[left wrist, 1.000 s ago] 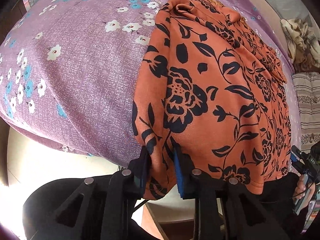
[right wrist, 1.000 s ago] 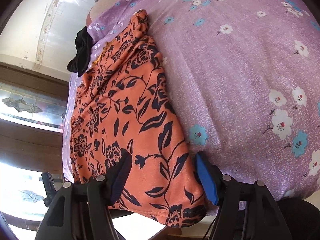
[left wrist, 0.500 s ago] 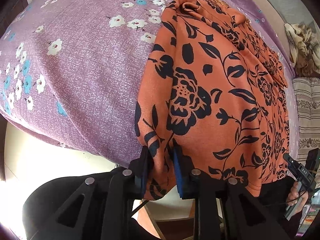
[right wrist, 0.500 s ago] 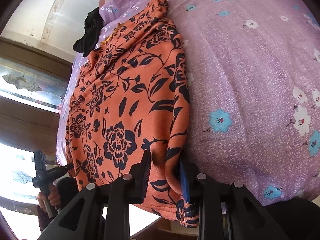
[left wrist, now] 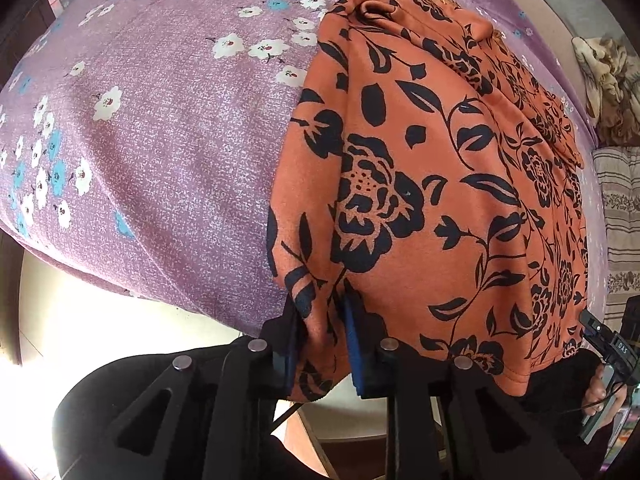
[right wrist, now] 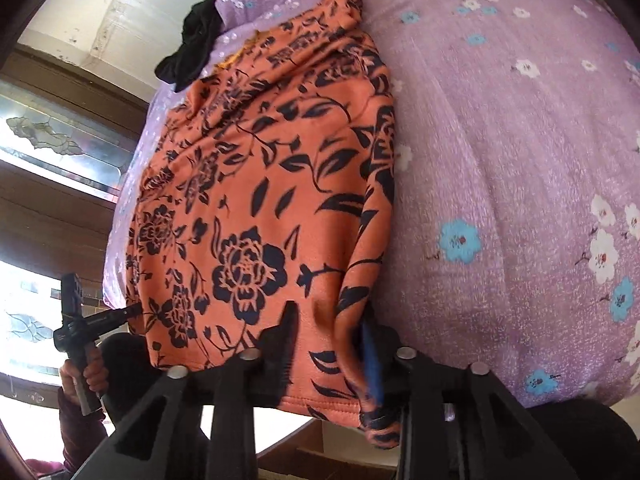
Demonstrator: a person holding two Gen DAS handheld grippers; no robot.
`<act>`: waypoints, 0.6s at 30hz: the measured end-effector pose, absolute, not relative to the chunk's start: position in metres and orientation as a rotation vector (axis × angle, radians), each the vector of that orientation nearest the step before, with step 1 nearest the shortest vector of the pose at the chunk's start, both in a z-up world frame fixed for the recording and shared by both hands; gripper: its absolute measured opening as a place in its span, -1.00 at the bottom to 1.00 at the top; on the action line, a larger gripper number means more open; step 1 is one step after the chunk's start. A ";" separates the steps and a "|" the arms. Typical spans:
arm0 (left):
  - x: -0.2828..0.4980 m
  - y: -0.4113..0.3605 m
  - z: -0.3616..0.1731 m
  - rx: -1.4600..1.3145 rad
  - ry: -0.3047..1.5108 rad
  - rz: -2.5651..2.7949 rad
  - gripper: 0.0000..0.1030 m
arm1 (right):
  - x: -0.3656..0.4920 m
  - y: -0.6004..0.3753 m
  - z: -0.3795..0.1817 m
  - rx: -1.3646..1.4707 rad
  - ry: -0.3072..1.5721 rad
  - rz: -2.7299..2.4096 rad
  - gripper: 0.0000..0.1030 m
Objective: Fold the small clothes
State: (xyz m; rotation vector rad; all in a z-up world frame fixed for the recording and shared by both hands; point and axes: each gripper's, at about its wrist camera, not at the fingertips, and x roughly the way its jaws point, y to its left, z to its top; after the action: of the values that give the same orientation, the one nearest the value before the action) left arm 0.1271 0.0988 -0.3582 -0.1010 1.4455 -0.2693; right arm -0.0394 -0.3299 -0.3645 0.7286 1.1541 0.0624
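Left gripper (left wrist: 322,344) pinches the near hem corner of the orange floral garment (left wrist: 432,184), jaws closing; the right gripper (right wrist: 332,344) straddles the other hem corner, jaws opening. Soft knit, it lies flat on the purple flowered sheet (left wrist: 160,140). Only the right wrist view shows black cloth (right wrist: 192,48) beyond the garment's far end.

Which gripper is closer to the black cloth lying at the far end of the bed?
The right gripper. The black cloth lies on its side of the orange garment. The left gripper holds the opposite near corner; its view does not show the cloth.
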 end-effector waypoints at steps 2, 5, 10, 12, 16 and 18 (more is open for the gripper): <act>0.129 0.098 -0.358 -0.109 1.452 -0.269 -0.60 | -0.039 -0.322 -0.359 0.688 1.128 0.087 0.25; 0.131 0.098 -0.358 -0.103 1.457 -0.277 -0.61 | -0.035 -0.308 -0.356 0.541 1.152 0.061 -0.62; 0.136 0.094 -0.340 -0.108 1.434 -0.301 -0.86 | -0.036 -0.309 -0.335 0.532 1.075 0.093 -0.78; 0.142 0.095 -0.328 -0.156 1.428 -0.339 -0.87 | -0.037 -0.316 -0.317 0.583 1.001 0.127 -0.78; 0.158 0.093 -0.290 -0.178 1.369 -0.410 -0.87 | -0.024 -0.336 -0.285 0.689 0.882 0.183 -0.79; 0.168 0.091 -0.271 -0.155 1.343 -0.418 -0.86 | -0.013 -0.345 -0.274 0.731 0.831 0.202 -0.79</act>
State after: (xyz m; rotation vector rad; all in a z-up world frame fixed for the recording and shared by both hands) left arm 0.1683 0.0906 -0.2706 -0.1546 1.3430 -0.4183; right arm -0.0128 -0.3451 -0.2739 0.7310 0.8315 0.2016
